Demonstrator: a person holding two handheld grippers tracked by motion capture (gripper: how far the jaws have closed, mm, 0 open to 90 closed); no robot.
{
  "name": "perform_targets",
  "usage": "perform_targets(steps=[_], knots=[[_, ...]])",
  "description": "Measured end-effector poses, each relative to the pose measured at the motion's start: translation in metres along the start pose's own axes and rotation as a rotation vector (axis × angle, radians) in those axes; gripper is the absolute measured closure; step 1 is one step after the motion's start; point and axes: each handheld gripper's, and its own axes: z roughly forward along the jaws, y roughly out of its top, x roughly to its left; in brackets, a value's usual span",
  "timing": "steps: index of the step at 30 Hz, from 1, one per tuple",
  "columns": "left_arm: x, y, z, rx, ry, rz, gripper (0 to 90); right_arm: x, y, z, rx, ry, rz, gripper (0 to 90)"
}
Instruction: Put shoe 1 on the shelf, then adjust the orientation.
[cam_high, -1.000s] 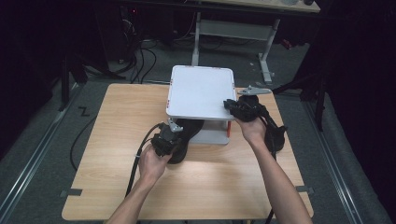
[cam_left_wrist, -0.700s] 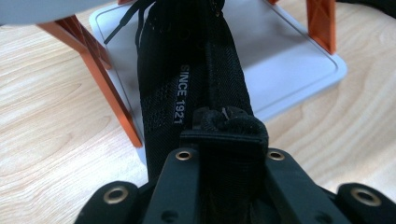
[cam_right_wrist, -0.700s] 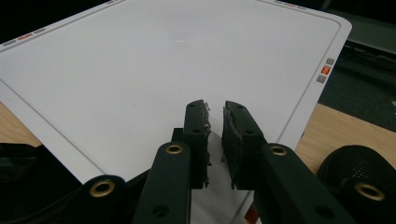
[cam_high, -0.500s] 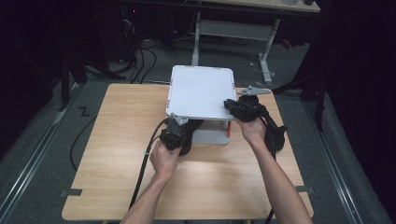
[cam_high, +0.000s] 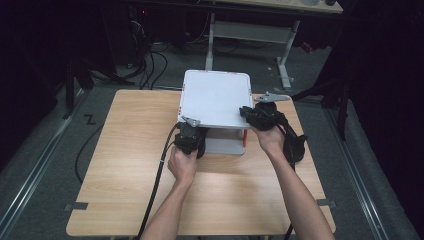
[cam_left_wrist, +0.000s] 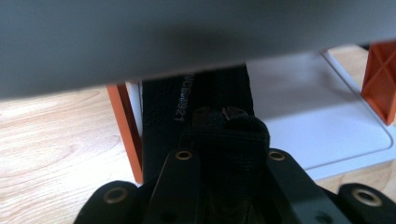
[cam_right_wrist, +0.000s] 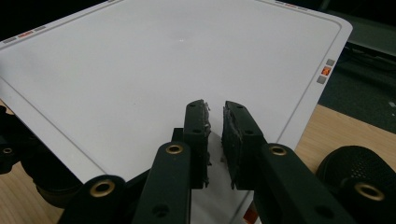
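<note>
Left tongs clamp a folded black strap under the white rack's top shelf, while right tongs rest together above it.

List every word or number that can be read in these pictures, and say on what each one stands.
"...921": white print on the black strap held in the left gripper, under the white shelf's top; the characters before it are too blurred to read.
Small grey and orange marks on the shelf top's edge carry no readable text.
</note>
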Motion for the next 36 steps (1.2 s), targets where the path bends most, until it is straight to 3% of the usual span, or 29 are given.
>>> perform_targets(steps=[5,10,14,17,22,26,36], knots=[[-0.002,0.000,0.003,-0.002,-0.002,0.003,81.9,0.000,0.000,0.000,0.000,-0.002,-0.002,79.9],[0.000,0.002,0.001,0.011,-0.037,-0.007,75.2,0.000,0.000,0.000,0.001,-0.003,-0.005,79.9],[0.000,0.003,-0.004,0.009,-0.070,-0.004,62.7,0.001,0.000,0.000,-0.001,-0.007,-0.001,79.8],[0.005,0.007,-0.007,0.024,-0.091,-0.043,50.4,0.001,0.000,0.000,0.000,-0.008,-0.003,79.7],[0.016,0.010,-0.012,0.051,-0.107,-0.075,39.6,-0.001,0.000,0.000,0.000,0.000,0.007,79.1],[0.026,0.014,-0.022,0.045,-0.129,-0.087,37.0,0.001,0.000,-0.001,0.003,-0.011,-0.003,78.1],[0.038,0.029,-0.046,0.071,-0.197,-0.103,33.1,-0.005,-0.002,-0.005,0.008,-0.006,0.037,67.1]])
